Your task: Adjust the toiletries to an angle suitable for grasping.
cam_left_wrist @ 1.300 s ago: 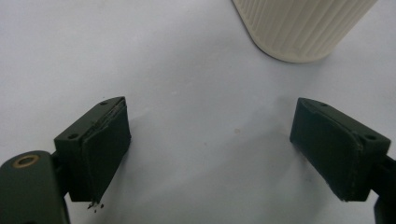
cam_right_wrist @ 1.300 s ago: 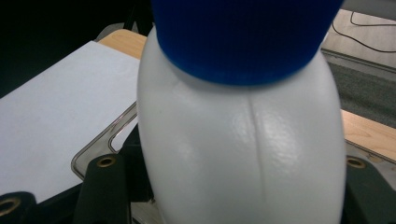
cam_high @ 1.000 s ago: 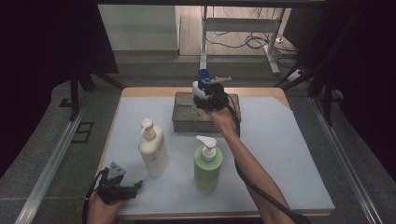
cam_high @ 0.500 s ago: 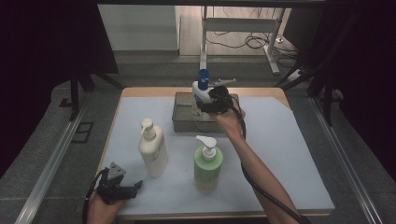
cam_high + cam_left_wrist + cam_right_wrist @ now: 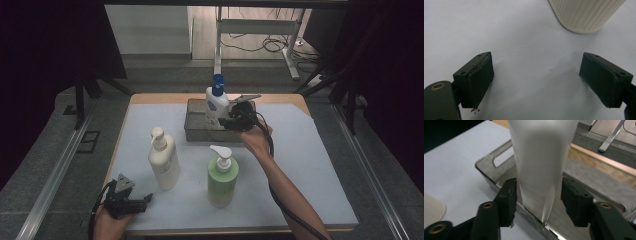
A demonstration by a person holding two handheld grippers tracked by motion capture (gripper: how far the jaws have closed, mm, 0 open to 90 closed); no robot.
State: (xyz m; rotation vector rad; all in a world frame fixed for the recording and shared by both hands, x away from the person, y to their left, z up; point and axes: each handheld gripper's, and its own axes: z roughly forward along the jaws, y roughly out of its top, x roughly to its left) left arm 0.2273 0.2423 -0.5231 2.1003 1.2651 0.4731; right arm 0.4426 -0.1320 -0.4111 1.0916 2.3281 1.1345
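Stands upright in the grey metal tray: white bottle with blue cap, smooth, slippery, probably light, best pinched mid-body between the just-closing, not-yet-pressing right gripper; left gripper gaping, empty.

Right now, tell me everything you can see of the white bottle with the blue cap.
The white bottle is smooth plastic with a blue cap and a small blue label. It stands upright in the grey metal tray at the table's far side. The right tool brackets its lower body; a slim gap shows at one pad, so contact is unclear.
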